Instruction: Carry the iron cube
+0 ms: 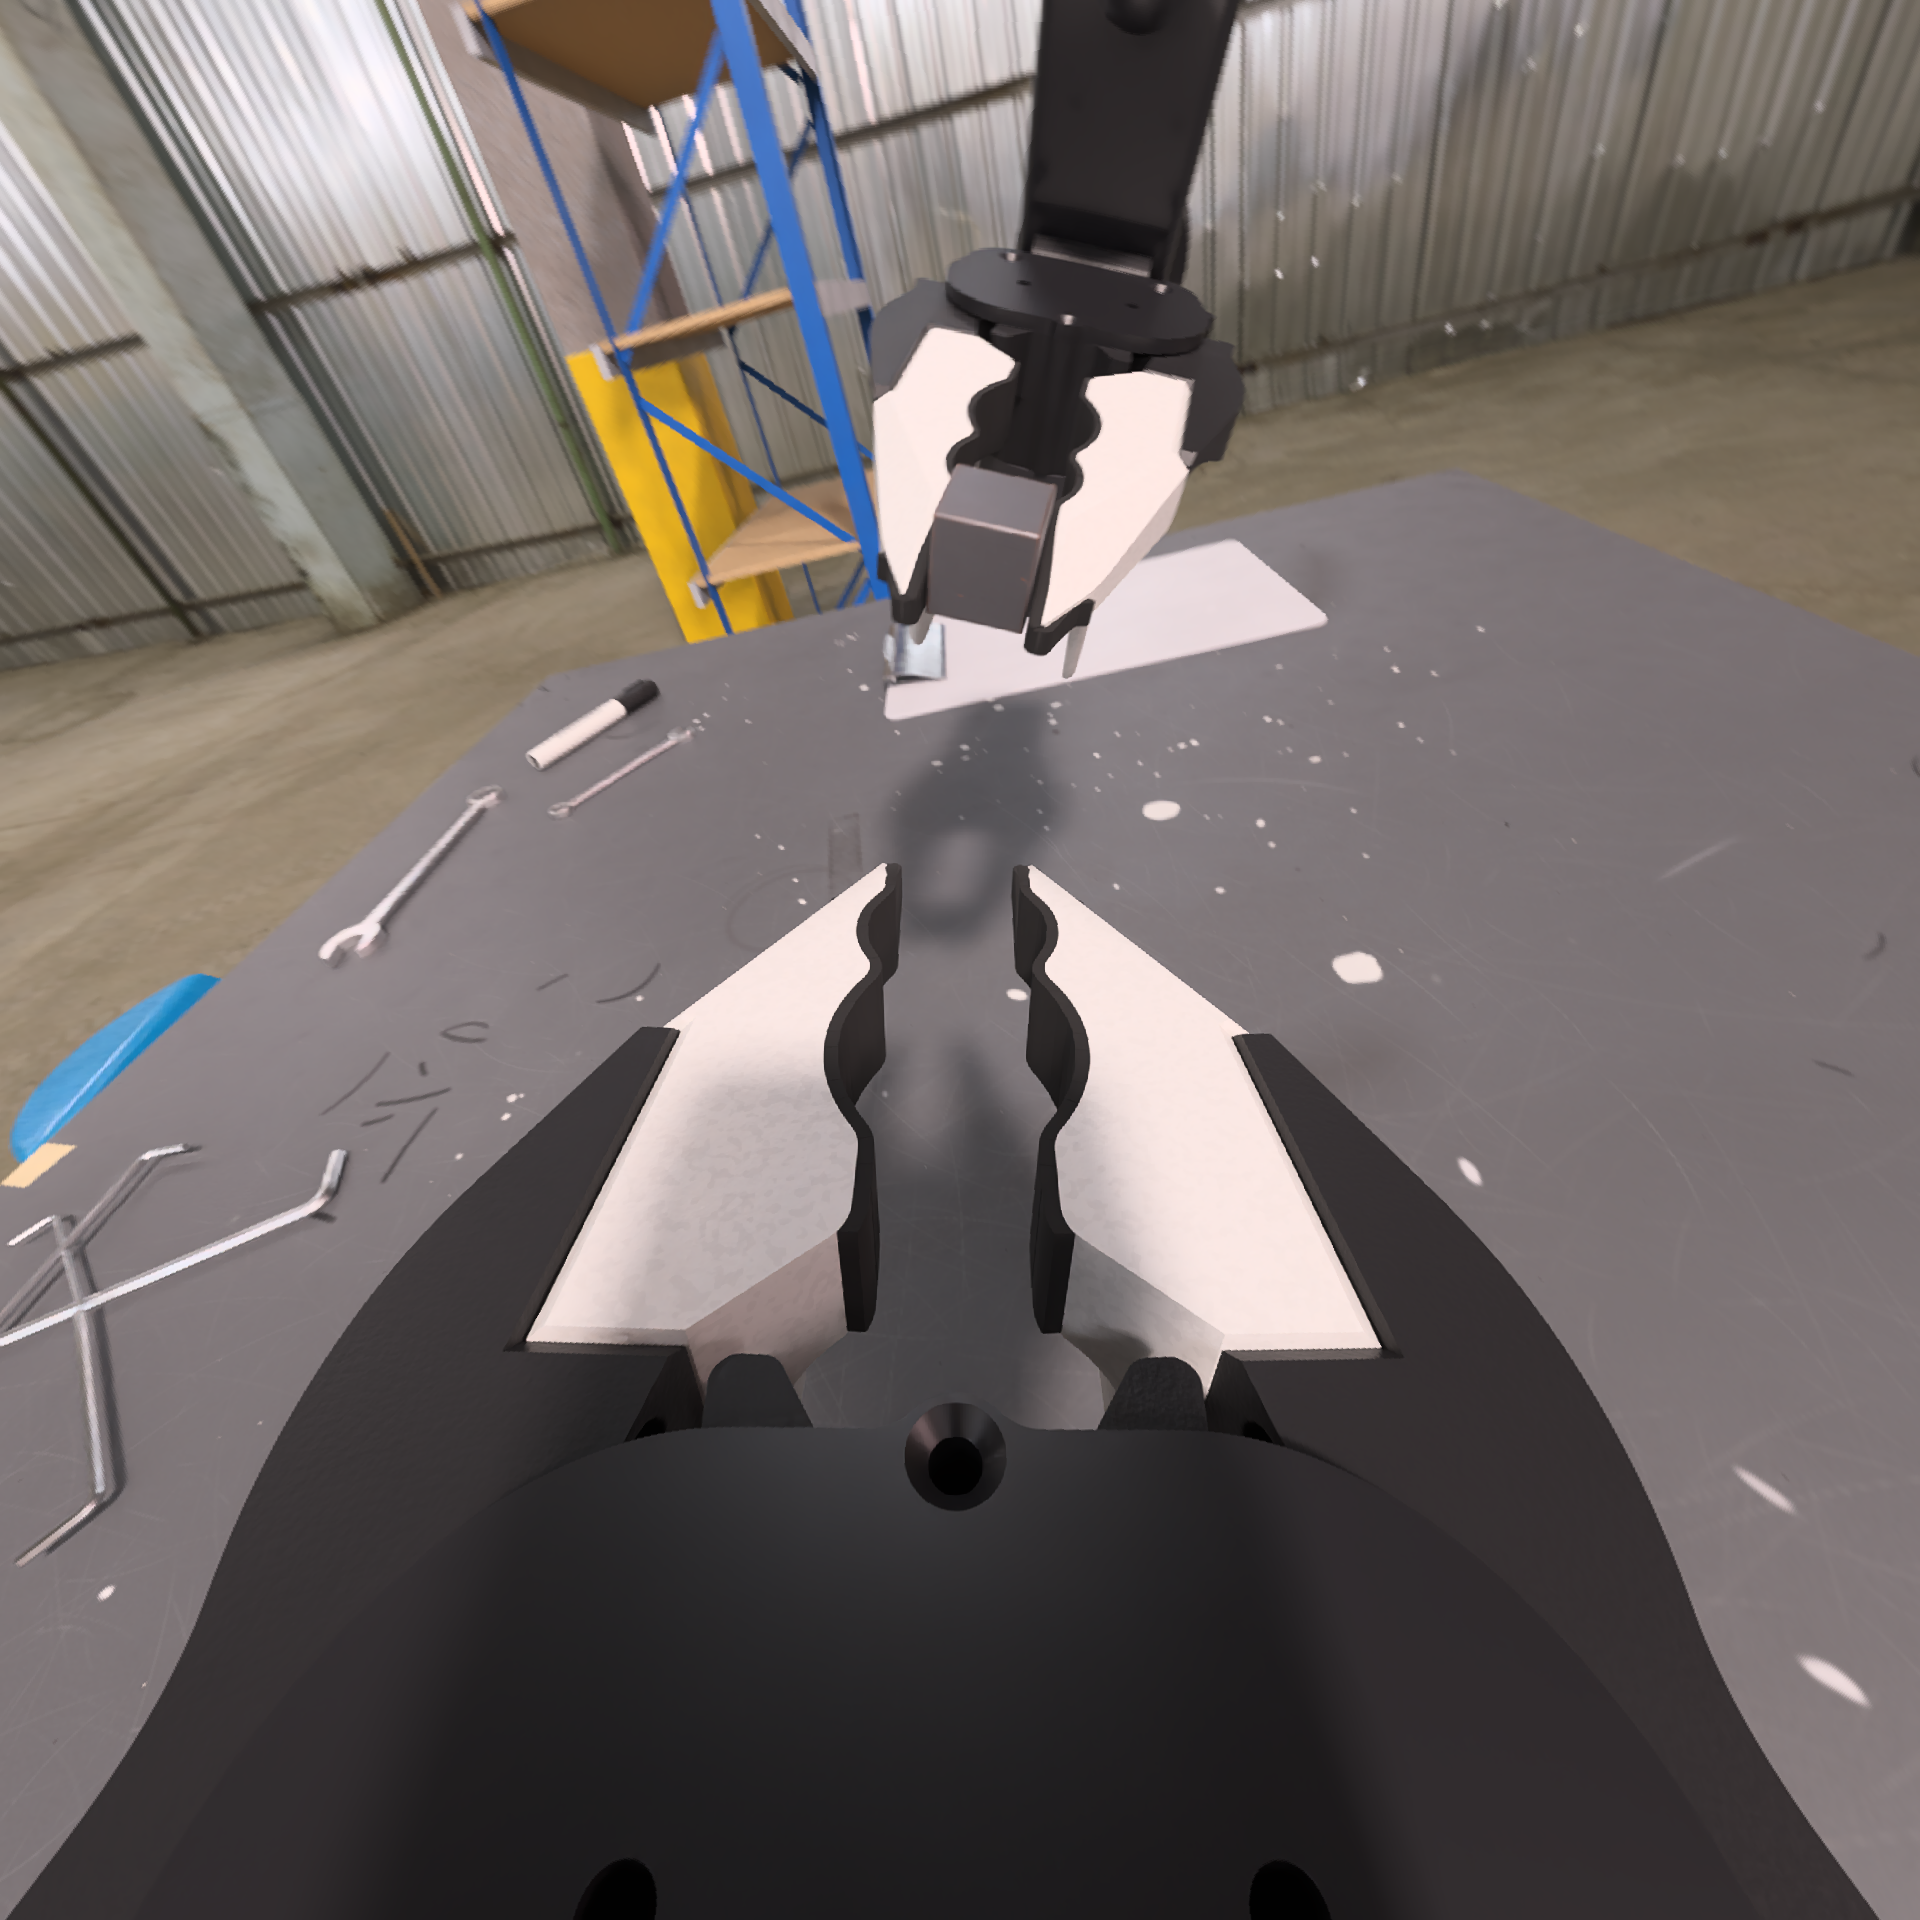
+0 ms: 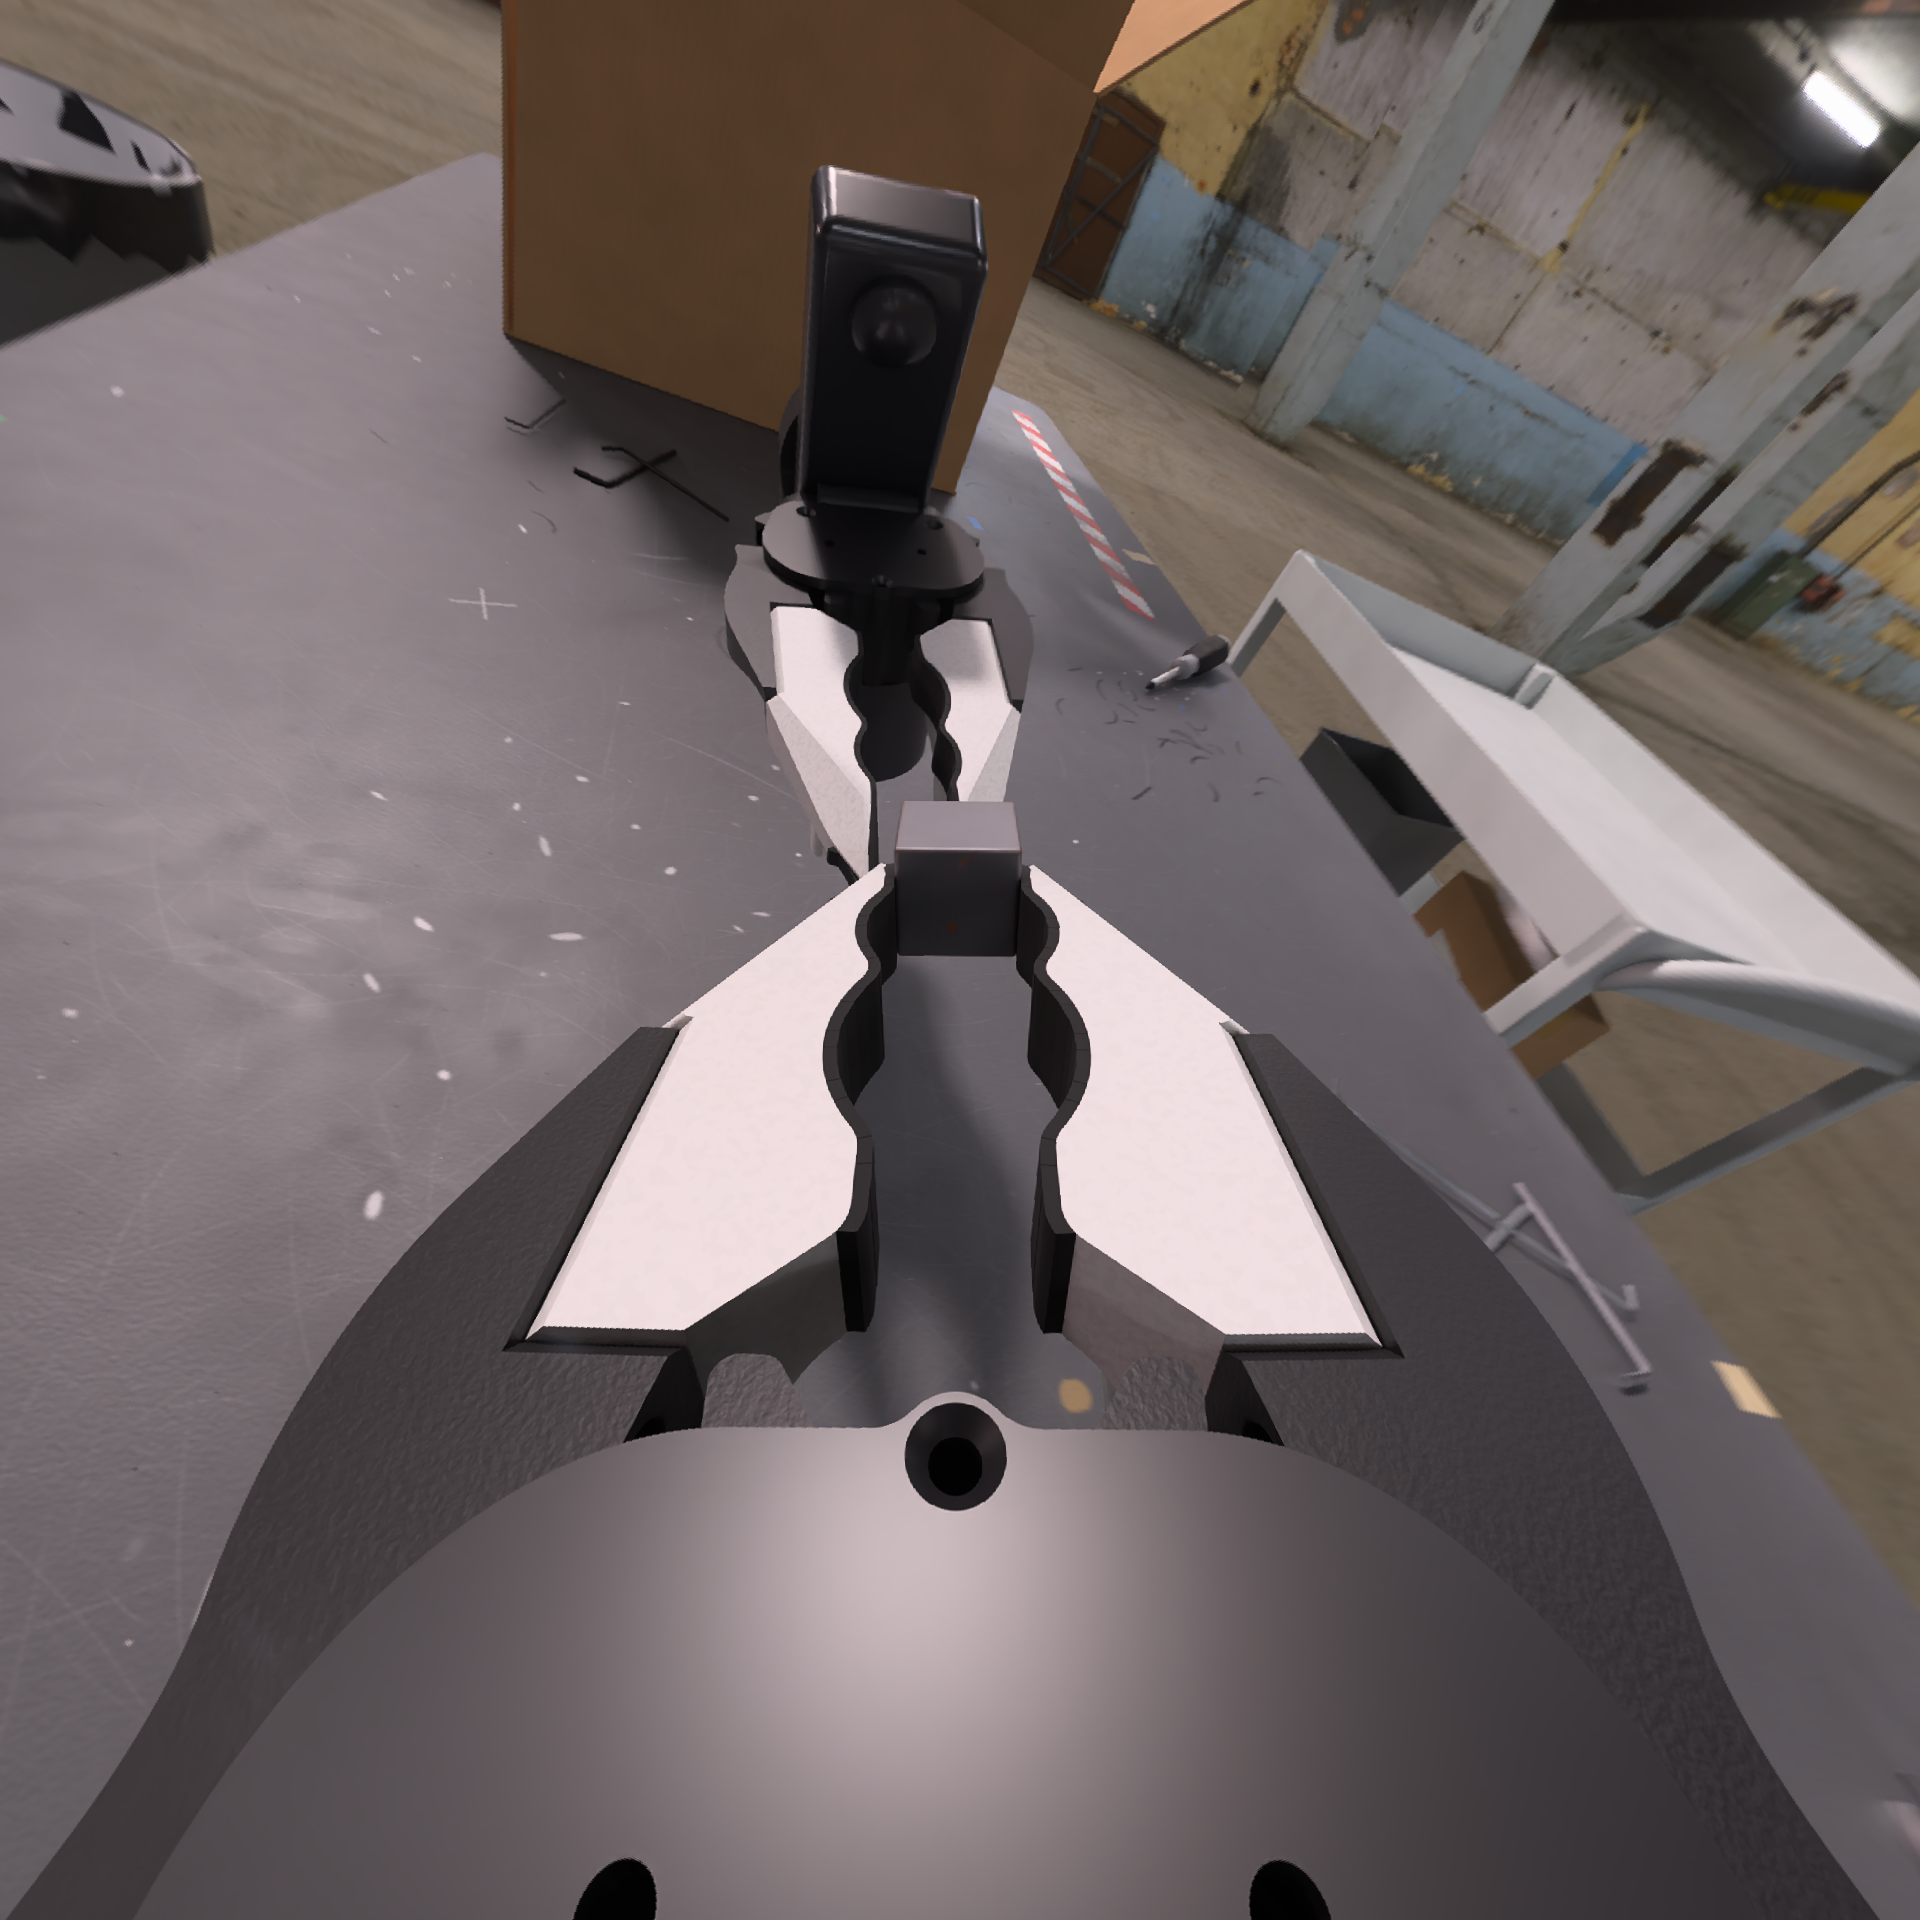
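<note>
The iron cube [image 2: 956,896] is small and dark grey. My right gripper [image 2: 956,883] is shut on it, with the cube clamped between the fingertips. In the left wrist view the right gripper [image 1: 982,623] points down and towards me, holding the cube [image 1: 987,556] in the air above the grey table [image 1: 1507,1039]. My left gripper [image 1: 960,885] is open and empty, low over the table, with its fingers aimed at the right gripper. In the right wrist view the left gripper [image 2: 909,790] sits just beyond the cube, facing it.
A white flat sheet [image 1: 1195,613] and a small metal bracket [image 1: 914,655] lie under the right gripper. A marker [image 1: 592,722], wrenches [image 1: 410,878] and hex keys [image 1: 156,1257] lie at the left. A cardboard box [image 2: 769,187] stands behind the left gripper. A white frame [image 2: 1507,790] stands beside the table.
</note>
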